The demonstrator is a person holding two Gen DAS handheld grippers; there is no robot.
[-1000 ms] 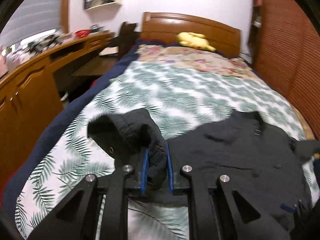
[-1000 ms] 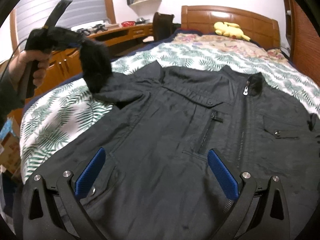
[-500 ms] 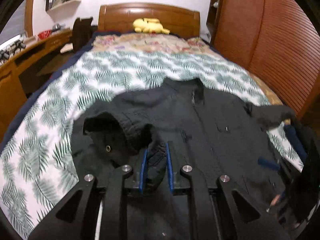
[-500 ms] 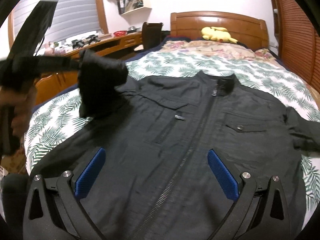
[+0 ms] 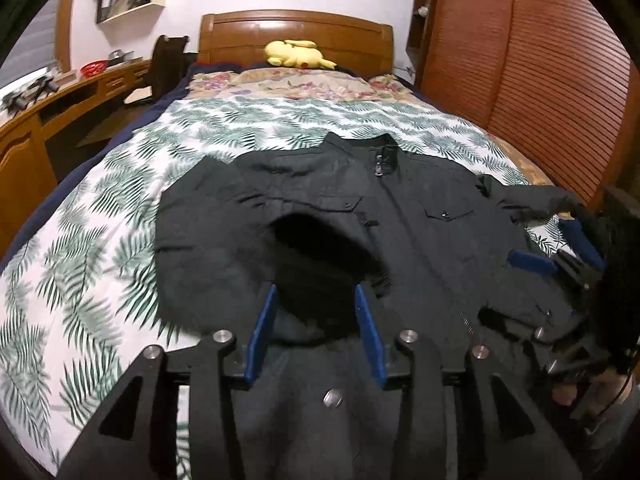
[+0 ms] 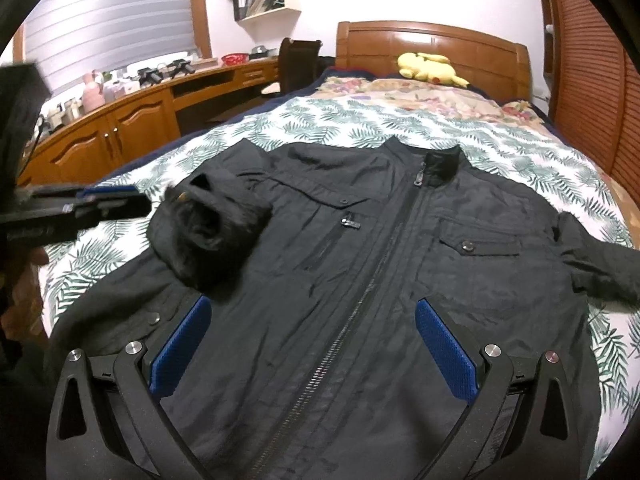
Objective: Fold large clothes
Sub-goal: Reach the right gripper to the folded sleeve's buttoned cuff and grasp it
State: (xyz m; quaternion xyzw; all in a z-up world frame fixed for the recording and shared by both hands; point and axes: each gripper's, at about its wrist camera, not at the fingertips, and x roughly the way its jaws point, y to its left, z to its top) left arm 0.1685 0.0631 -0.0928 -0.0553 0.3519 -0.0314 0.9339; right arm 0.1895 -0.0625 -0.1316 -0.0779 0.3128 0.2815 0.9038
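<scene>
Your black jacket [image 6: 360,280] lies face up on the bed [image 6: 500,136], with the zipper closed, the collar toward the headboard [image 6: 432,44] and the hem at the foot edge near you. One second ago your left gripper [image 5: 316,320] was clamped on the cuff [image 6: 208,228] and held it in the air beside the left edge of the bed. Now the sleeve is folded over, and the cuff rests on the chest of the jacket, close to the left breast pocket. The jaws of this gripper have just been opening: the blue pads [image 5: 262,328] now stand apart. In the left wrist view the dark cuff lies just in front of them, but the cloth is blurred, so I cannot tell if a pad touches it. In the right wrist view the left gripper appears at the left side, a little apart from the cuff. Your right gripper [image 6: 312,344] hovers above the lower front of the jacket with its jaws wide apart and nothing between them, the same as before. The other sleeve [image 6: 600,264] is spread out toward the right edge of the bed. A yellow plush toy [image 6: 430,66] sits by the headboard.
</scene>
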